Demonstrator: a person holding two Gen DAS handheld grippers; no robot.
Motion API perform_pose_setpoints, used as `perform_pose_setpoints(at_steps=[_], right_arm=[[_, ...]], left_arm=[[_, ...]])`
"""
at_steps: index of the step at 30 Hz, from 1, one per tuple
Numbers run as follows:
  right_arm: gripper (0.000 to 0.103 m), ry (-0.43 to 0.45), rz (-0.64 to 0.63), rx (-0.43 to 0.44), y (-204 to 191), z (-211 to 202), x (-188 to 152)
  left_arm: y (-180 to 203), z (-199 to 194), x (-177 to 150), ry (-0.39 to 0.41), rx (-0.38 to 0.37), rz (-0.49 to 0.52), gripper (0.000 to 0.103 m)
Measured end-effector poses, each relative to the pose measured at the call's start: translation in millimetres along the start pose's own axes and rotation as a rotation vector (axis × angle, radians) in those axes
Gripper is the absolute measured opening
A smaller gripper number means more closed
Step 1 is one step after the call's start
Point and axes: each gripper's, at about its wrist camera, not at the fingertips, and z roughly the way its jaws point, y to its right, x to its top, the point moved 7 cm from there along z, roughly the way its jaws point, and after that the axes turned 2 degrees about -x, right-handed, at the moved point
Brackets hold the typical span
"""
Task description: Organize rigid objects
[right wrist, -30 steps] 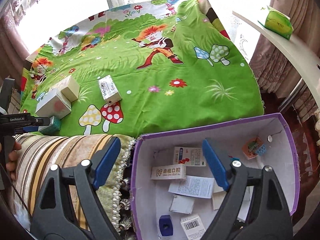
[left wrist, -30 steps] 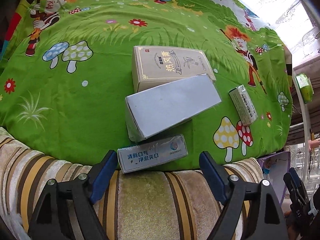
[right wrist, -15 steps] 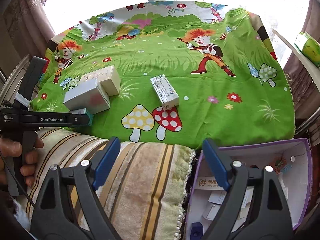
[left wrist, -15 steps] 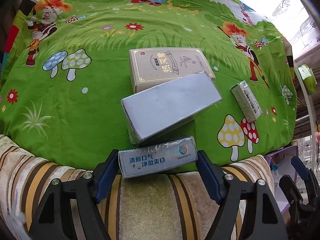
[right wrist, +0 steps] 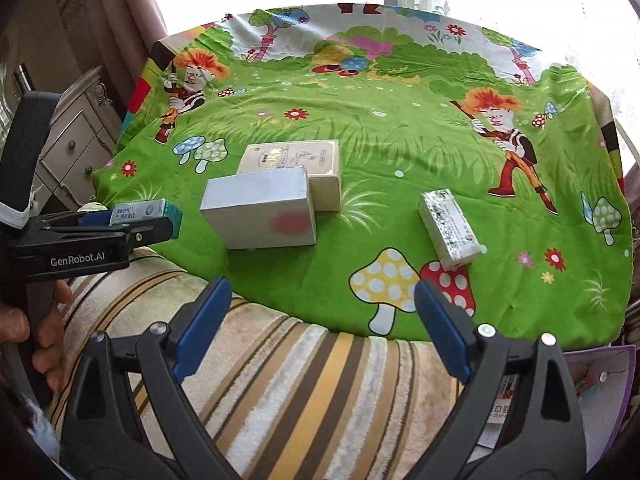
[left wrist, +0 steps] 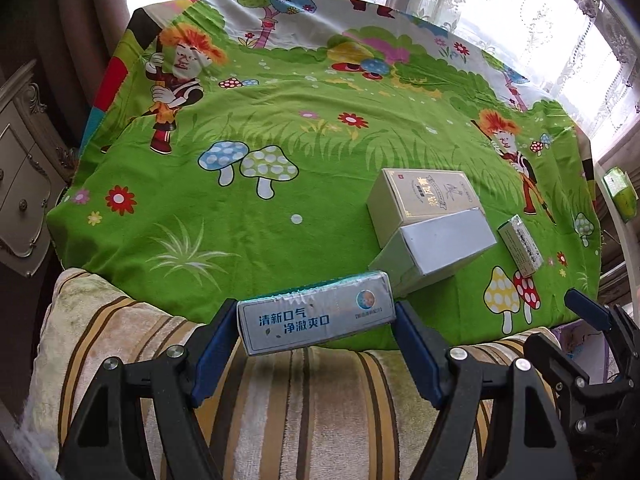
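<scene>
The left gripper pinches a blue-and-white toothpaste box by its ends, lifted off the green cartoon cloth above a striped cushion, tilted downward; a hand grips its handle. Just right of that box, on the cloth, a grey carton leans against a beige box. Further right lies a small green-and-white box. The right gripper is opening, nothing between its jaws, hovering over the cushion's cloth edge, angled down toward that small box.
</scene>
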Motion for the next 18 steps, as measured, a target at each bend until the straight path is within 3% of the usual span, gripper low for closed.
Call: perform_pose_setpoints(at_steps=[9,18], right_arm=[[0.1,-0.04,-0.077,0.039,-38,34,25],[0.1,-0.064,-0.077,0.02,-43,55,42]], left_arm=[[-21,-2,5,0.043,-0.011,-0.059,0.077],[-35,0,8,0.056,-0.006,-0.097,0.077]])
